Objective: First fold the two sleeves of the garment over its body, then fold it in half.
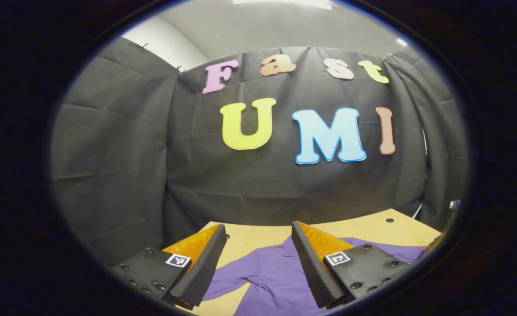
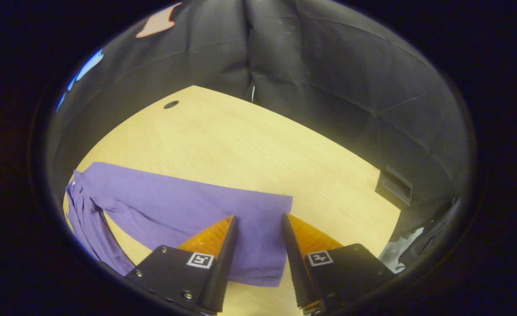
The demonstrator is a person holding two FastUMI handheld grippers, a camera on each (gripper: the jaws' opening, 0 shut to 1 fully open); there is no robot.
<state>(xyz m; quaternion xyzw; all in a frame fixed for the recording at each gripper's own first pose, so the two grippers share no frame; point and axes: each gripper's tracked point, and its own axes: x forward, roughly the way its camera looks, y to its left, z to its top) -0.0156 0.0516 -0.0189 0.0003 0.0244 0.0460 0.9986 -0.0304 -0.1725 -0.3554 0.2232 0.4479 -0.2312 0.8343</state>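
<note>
A purple long-sleeved garment (image 1: 276,281) lies flat on the wooden table (image 1: 364,228), its collar toward the back wall. My left gripper (image 1: 258,230) hangs open above its collar and chest, nothing between the fingers. In the right gripper view one purple sleeve (image 2: 175,202) stretches out across the table (image 2: 249,140), its cuff end nearest me. My right gripper (image 2: 258,219) is open and hovers just over that cuff, one finger on each side of its end part. The garment's body (image 2: 83,219) is bunched at the left edge of that view.
Black cloth walls close the table at the back and sides. A small round hole (image 2: 171,104) sits in the tabletop near the far corner. A dark box-like fixture (image 2: 393,186) stands at the table's right edge. Bare wood (image 2: 285,153) lies beyond the sleeve.
</note>
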